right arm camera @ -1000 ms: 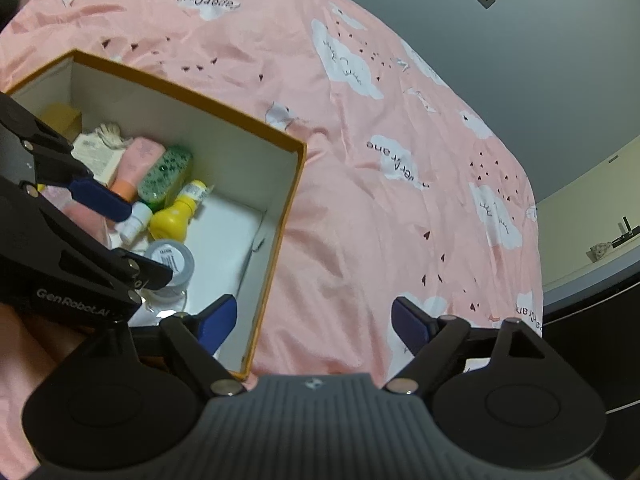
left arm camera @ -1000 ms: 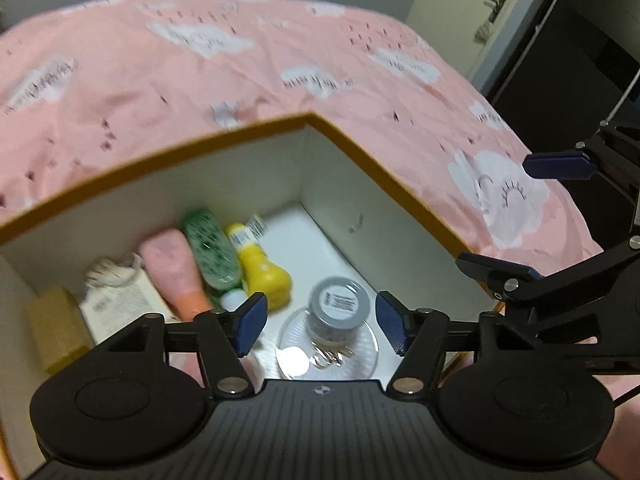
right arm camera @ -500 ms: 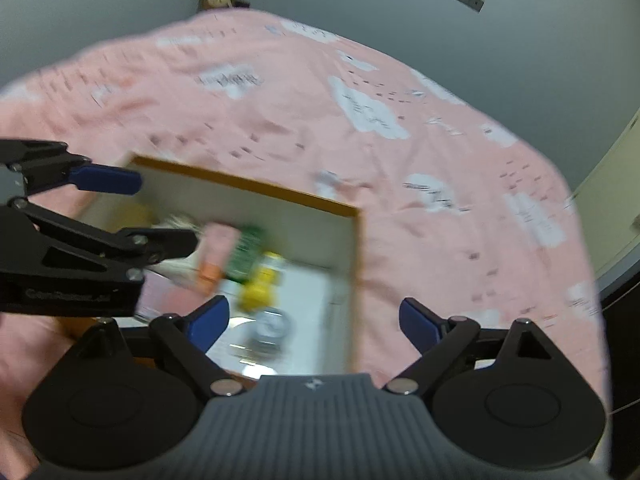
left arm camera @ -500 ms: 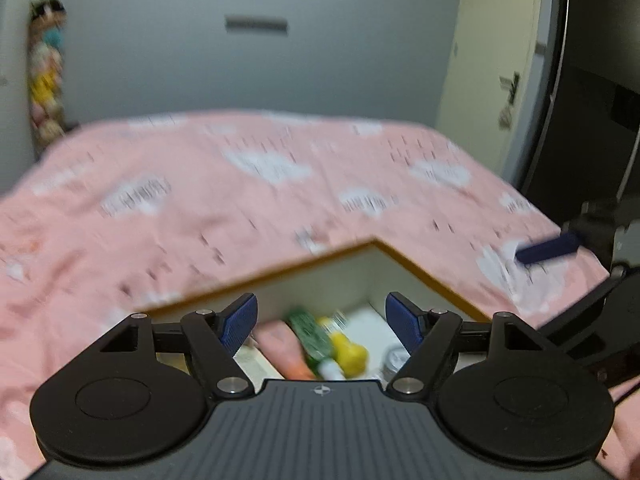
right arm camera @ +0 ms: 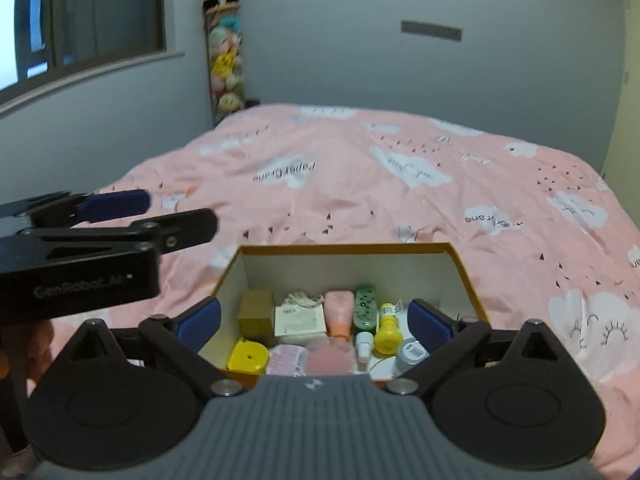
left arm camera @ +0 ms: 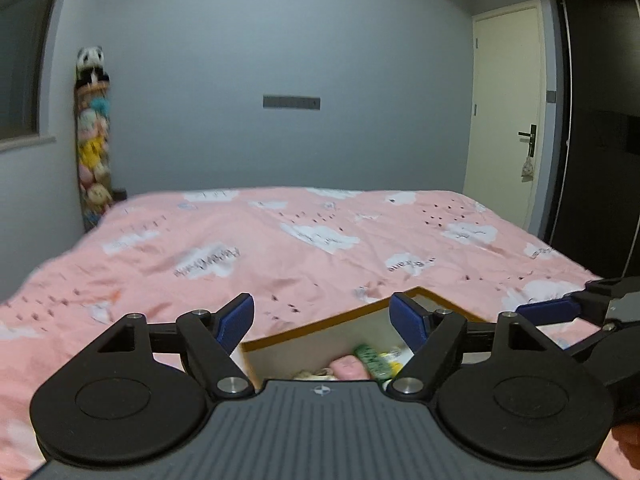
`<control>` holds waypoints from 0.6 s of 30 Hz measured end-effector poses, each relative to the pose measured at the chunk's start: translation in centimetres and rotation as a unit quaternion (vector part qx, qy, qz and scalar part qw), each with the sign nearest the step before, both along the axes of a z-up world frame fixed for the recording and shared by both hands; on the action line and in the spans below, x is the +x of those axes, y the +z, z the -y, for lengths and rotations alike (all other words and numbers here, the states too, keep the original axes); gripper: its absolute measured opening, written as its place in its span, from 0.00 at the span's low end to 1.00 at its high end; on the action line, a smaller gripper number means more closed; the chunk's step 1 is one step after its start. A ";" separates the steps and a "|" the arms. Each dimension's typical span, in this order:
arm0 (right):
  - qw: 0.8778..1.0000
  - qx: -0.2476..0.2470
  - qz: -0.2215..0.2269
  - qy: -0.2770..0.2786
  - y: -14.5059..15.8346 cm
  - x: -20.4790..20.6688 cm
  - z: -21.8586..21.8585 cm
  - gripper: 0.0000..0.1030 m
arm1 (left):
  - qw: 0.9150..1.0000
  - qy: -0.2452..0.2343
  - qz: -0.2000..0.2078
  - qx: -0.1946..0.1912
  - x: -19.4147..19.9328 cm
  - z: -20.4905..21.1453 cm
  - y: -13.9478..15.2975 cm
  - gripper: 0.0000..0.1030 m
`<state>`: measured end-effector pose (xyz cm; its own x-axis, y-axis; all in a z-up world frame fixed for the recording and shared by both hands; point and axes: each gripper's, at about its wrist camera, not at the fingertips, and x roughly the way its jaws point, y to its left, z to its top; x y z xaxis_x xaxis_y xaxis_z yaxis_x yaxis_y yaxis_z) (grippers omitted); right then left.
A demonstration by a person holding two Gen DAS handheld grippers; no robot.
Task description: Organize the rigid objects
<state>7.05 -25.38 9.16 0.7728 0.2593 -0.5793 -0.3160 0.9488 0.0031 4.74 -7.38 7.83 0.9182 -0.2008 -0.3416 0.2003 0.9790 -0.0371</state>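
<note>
Both grippers lifted back from orange-rimmed white cardboard box (right arm camera: pixel 460 264), lower centre; left gripper (left arm camera: pixel 322 322) and right gripper (right arm camera: pixel 316 322) jaws just widened, empty.

It was a home bedroom: a bed (right arm camera: pixel 360 184) under a pink cloud-print duvet filled the room, stuffed toys (right arm camera: pixel 224 52) hung beyond its far corner, a cream door (left arm camera: pixel 508 120) stood to its right.

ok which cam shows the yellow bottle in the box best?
Right wrist: the yellow bottle lies in full view inside the box, beside the green tube. Left wrist shows only a blurred yellow sliver, mostly hidden by its own claw.
</note>
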 end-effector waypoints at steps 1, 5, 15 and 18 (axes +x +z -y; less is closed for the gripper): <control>1.000 0.002 0.007 -0.006 -0.1 -0.6 -0.2 0.97 | 1.000 -0.002 0.002 0.006 -0.7 -0.3 -0.1 0.93; 0.999 0.012 0.034 -0.030 -1.1 -2.8 -1.0 0.97 | 1.000 -0.017 0.003 0.020 -2.1 -1.2 -0.8 0.94; 0.999 -0.011 -0.003 -0.050 -4.7 -3.8 -3.6 0.97 | 0.997 0.043 -0.067 -0.003 -2.5 -5.1 -5.0 1.00; 0.999 -0.012 -0.003 -0.050 -5.0 -3.8 -3.6 0.97 | 0.995 0.057 -0.081 0.000 -2.6 -6.0 -6.0 1.00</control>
